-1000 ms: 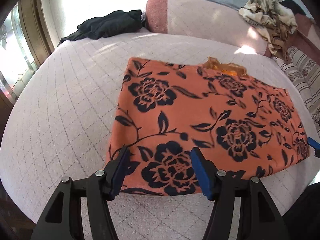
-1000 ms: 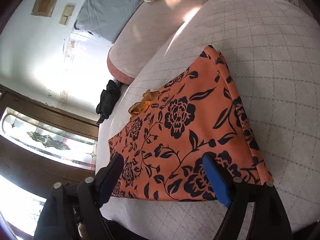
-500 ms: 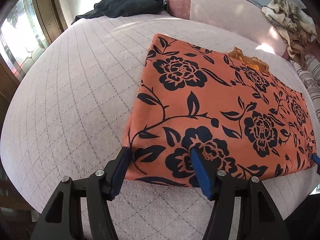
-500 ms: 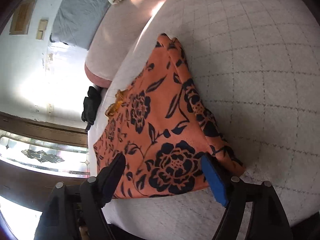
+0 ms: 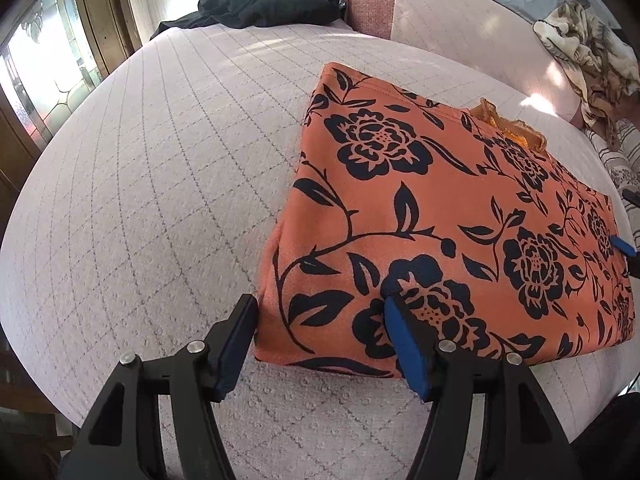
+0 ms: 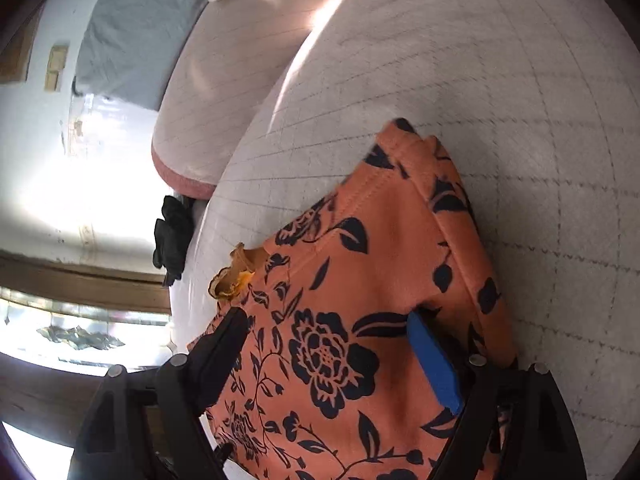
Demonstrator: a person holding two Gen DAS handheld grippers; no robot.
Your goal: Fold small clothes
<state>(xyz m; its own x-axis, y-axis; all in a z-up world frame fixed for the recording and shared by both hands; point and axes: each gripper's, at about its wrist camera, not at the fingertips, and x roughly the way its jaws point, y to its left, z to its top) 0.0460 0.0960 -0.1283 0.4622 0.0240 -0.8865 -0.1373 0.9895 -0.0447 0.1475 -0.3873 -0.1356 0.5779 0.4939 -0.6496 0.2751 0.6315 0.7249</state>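
Orange floral garment (image 5: 460,220) flat on quilted bed (image 5: 160,200); both hand-held grippers open.

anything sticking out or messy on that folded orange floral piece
Yes: a crumpled orange-gold frill pokes out past the far edge of the folded orange floral garment, breaking its straight outline. The rest lies flat on the quilted bed cover.

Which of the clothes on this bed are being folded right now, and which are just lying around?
Being folded:
orange floral garment
left gripper, open at its near corner
right gripper, open over it

Lying about:
black clothing
patterned beige cloth
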